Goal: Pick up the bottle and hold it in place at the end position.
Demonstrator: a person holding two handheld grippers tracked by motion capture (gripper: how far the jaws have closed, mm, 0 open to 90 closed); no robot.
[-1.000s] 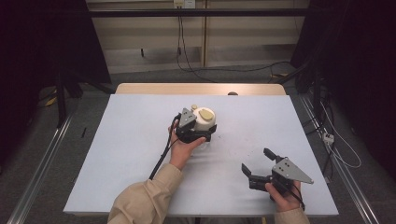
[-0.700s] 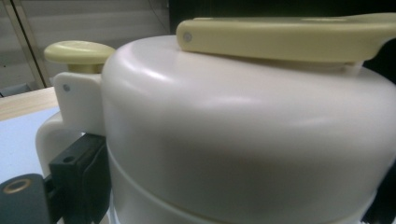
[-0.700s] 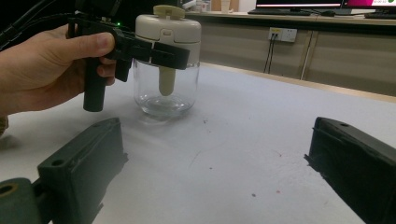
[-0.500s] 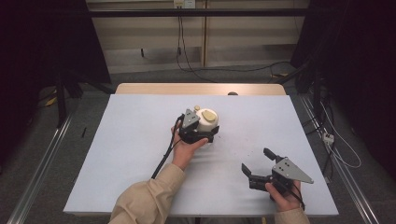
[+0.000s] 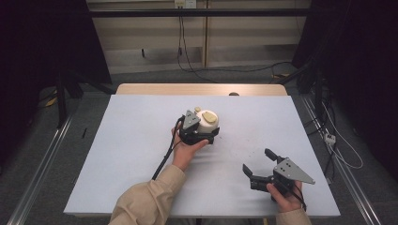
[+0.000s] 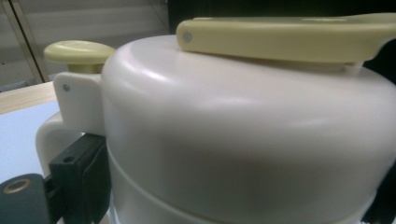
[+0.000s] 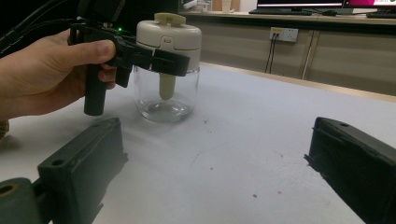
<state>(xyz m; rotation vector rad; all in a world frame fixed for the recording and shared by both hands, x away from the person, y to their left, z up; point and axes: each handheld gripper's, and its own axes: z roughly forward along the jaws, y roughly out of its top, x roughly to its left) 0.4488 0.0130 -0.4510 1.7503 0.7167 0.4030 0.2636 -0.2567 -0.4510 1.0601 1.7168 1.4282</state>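
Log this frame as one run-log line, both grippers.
left gripper: shut on jar lid | glass jar: upright on table | right gripper: open, apart from jar

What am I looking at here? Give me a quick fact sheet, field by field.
Setting: pale blue table
Main object: clear glass jar with a cream pump lid, standing upright
Lid detail: yellowish lever on top
Left gripper: jaws clamped around the cream lid
Right gripper: jaws spread wide, holding nothing, resting apart from the jar
Jar contents: looks empty apart from a cream tube hanging inside
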